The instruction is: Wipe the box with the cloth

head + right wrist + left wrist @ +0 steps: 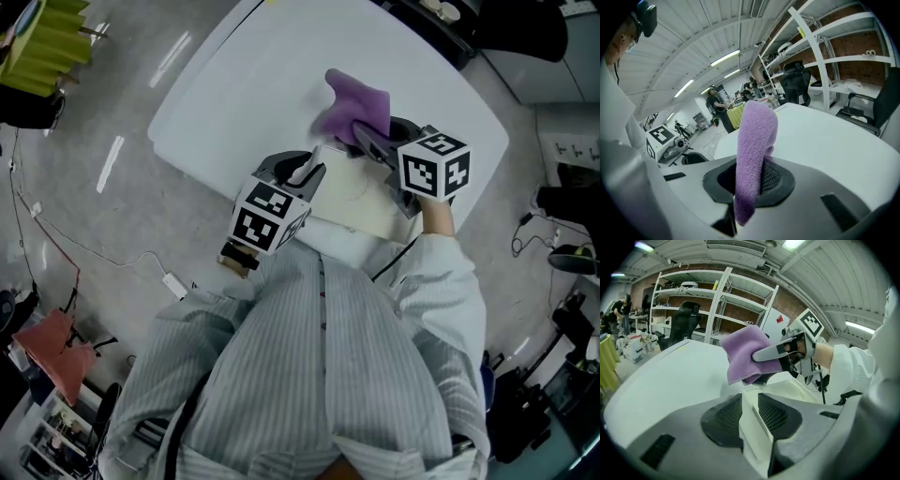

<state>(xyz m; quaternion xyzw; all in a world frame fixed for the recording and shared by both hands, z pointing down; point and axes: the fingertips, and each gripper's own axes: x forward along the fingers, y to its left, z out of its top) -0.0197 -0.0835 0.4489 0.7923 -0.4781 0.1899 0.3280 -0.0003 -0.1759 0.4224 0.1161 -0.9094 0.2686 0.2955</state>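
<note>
Box [366, 206] wall clamped between jaws of your left gripper [307, 171] — your right gripper [372, 141] pinches purple cloth [356, 108] at box's far side.

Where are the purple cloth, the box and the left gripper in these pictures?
purple cloth [356, 105], head view, on its bunched middle.
box [364, 202], head view, on its bare cream top face.
left gripper [304, 170], head view, between its fingertips, which clamp the box's edge.
</note>
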